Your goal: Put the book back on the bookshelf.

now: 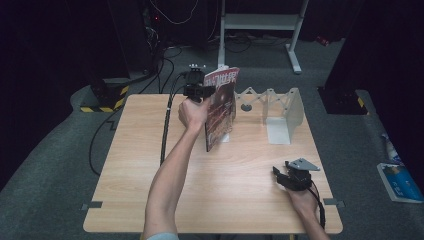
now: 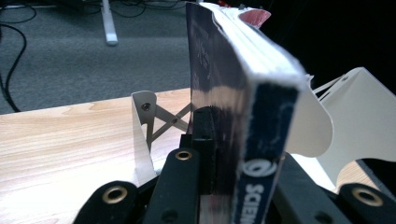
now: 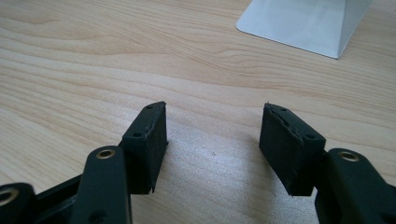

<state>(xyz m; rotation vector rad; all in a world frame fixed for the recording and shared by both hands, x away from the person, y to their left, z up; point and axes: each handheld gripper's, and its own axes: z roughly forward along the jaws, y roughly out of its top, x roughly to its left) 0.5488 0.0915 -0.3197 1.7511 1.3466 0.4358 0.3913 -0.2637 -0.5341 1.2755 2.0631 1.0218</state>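
Observation:
A thick magazine (image 1: 221,106) with a red cover stands upright near the back middle of the wooden table (image 1: 150,190), its lower edge by the left end of the white folding rack (image 1: 277,107). My left gripper (image 1: 200,91) is shut on the magazine's spine side, held up by a raised hand. In the left gripper view the magazine (image 2: 252,116) rises edge-on between the black jaws, with the rack's (image 2: 142,135) lattice arms behind it. My right gripper (image 1: 287,176) rests low at the table's front right, open, with bare wood between its pads (image 3: 149,144).
The rack's white base plate (image 3: 303,23) lies just ahead of the right gripper. A black cable (image 1: 166,125) trails from the left gripper across the table's back left. Beyond the table are carpet, a white desk frame (image 1: 260,22) and floor cables.

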